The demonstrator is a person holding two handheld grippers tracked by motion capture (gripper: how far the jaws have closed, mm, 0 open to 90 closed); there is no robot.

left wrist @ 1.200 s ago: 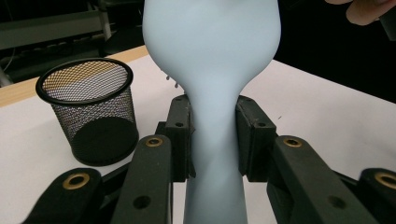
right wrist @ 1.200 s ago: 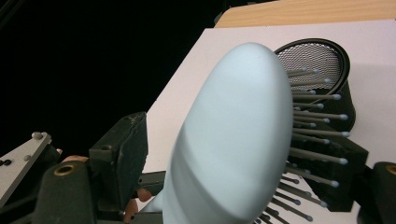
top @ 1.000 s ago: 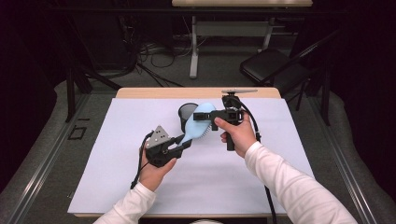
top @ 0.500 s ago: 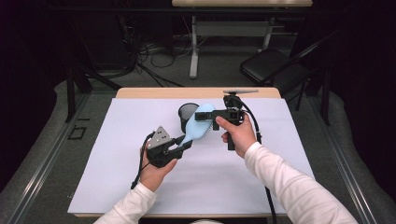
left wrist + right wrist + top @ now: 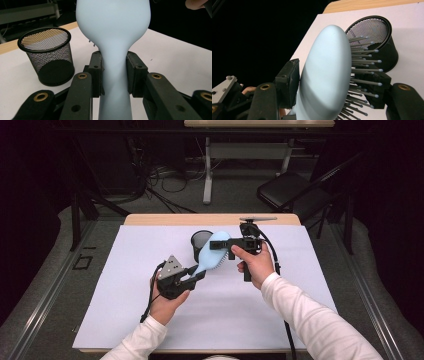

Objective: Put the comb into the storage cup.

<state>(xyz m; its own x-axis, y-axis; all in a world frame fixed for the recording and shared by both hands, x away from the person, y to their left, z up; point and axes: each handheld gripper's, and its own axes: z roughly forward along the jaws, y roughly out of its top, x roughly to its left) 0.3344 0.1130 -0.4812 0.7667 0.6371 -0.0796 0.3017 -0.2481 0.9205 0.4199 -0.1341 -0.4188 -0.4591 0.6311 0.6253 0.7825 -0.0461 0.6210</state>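
Observation:
A light blue hairbrush (image 5: 212, 254) is held above the table between both hands. My left gripper (image 5: 197, 271) is shut on its handle (image 5: 113, 82), with a pad pressed to each side. My right gripper (image 5: 225, 250) comes in from the right around the brush head (image 5: 324, 75). Its jaws have just been closing on the head: one pad lies against the smooth back and the other meets the bristle tips (image 5: 375, 95). A black mesh cup (image 5: 199, 242) stands upright on the table just behind the brush, and it also stands in the left gripper view (image 5: 47, 57) and the right gripper view (image 5: 374, 37).
A white sheet (image 5: 280, 310) covers the wooden table (image 5: 150, 219). Behind the table are a black chair (image 5: 290, 190), cables on the floor and another table's leg (image 5: 207, 175). Dark floor surrounds the table.
The right gripper's jaws have narrowed around the brush head. Both hands and the brush have stayed in place.

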